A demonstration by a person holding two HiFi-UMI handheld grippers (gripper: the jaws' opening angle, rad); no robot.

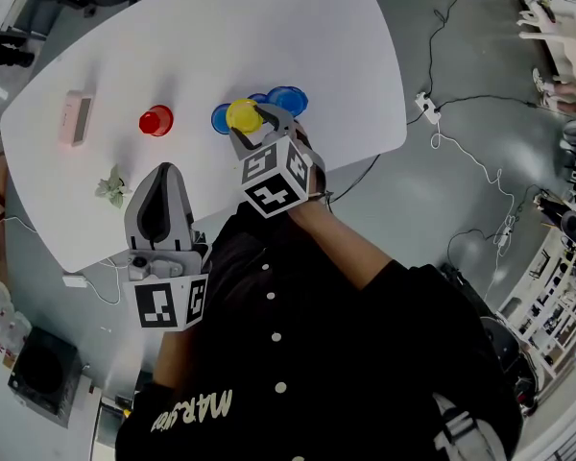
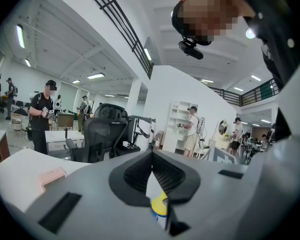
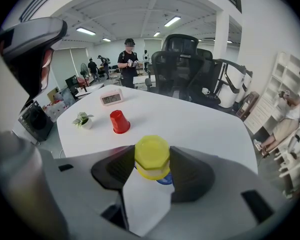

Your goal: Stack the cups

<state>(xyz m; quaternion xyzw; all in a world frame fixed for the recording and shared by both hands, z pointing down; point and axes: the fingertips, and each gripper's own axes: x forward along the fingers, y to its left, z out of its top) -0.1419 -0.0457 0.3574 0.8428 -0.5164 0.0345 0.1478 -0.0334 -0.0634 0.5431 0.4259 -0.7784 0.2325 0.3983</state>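
The yellow cup (image 1: 242, 114) is grasped upside down by the right gripper's (image 1: 253, 128) jaws, among blue cups (image 1: 286, 100) close to the bench's (image 1: 269, 27) near edge. The left gripper's (image 1: 165, 175) jaws are clenched, empty, at that edge. Wide bare bench is seen beyond, and the red cup (image 1: 156, 120) is set well apart.

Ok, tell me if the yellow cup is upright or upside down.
Upside down. The yellow cup shows a closed base on top and its wider rim below.
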